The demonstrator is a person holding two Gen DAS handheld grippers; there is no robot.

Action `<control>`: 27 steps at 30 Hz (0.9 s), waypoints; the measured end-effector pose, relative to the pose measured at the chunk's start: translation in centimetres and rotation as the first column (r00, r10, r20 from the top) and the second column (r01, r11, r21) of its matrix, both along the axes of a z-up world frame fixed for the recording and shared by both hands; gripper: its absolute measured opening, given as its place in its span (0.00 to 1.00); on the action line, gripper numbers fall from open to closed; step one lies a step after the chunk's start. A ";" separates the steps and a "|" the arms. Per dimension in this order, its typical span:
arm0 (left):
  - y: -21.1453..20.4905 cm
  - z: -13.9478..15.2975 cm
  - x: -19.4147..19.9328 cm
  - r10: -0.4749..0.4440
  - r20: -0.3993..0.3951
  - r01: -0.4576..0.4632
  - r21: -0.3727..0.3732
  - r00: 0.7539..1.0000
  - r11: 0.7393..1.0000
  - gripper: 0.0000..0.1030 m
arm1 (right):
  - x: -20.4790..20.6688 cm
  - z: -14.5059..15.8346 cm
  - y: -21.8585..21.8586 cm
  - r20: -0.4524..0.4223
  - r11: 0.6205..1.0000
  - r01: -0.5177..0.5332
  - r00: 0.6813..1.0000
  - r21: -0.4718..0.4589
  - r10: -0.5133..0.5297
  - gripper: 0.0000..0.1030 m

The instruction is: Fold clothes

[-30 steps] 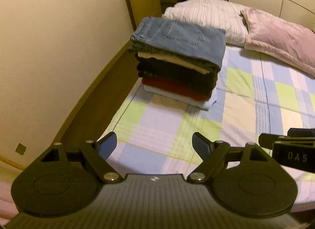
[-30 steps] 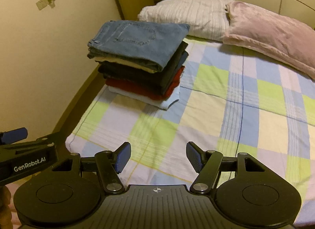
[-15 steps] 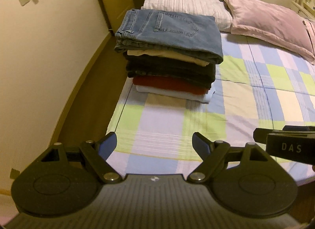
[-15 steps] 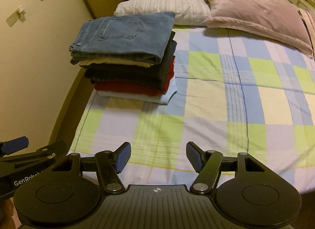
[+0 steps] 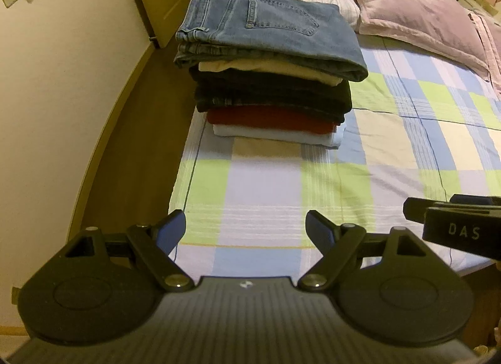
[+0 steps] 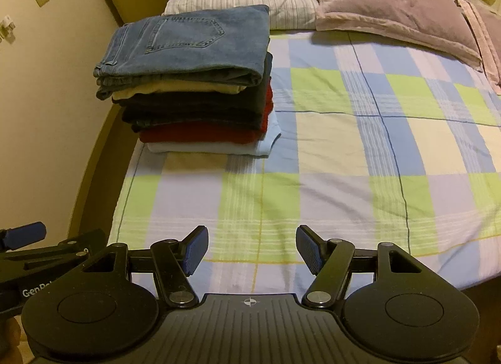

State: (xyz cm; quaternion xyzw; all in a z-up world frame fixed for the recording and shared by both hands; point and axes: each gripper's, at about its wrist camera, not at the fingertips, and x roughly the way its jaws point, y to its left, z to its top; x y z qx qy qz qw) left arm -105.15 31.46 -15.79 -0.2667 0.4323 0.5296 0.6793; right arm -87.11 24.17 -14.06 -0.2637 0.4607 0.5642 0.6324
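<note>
My left gripper [image 5: 245, 228] and right gripper [image 6: 251, 249] hang side by side, jaws apart and empty, over bare checked sheet [image 6: 328, 145]. The folded stack [image 6: 194, 88], jeans [image 5: 269, 32] topmost, sits ahead near the bed's edge, probably finished; I see nothing unfolded.

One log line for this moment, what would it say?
left gripper: open, empty | right gripper: open, empty | folded stack: untouched on bed

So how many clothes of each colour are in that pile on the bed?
Blue jeans: 1
Cream garment: 1
Dark garments: looks like 2, hard to separate
Red garment: 1
Pale blue garment: 1
Total: about 6 folded pieces
</note>
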 end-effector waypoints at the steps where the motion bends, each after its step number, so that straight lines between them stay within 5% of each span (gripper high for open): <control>1: 0.2 0.0 -0.1 -0.002 0.003 0.002 0.002 1.000 1.000 0.79 | -0.2 0.0 0.2 0.003 1.000 0.002 1.000 0.001 -0.002 0.64; 27: 4.8 -0.1 0.2 -0.035 0.023 0.034 0.057 0.999 0.998 0.79 | -1.4 0.0 4.7 0.050 0.999 -0.006 0.999 0.041 0.004 0.64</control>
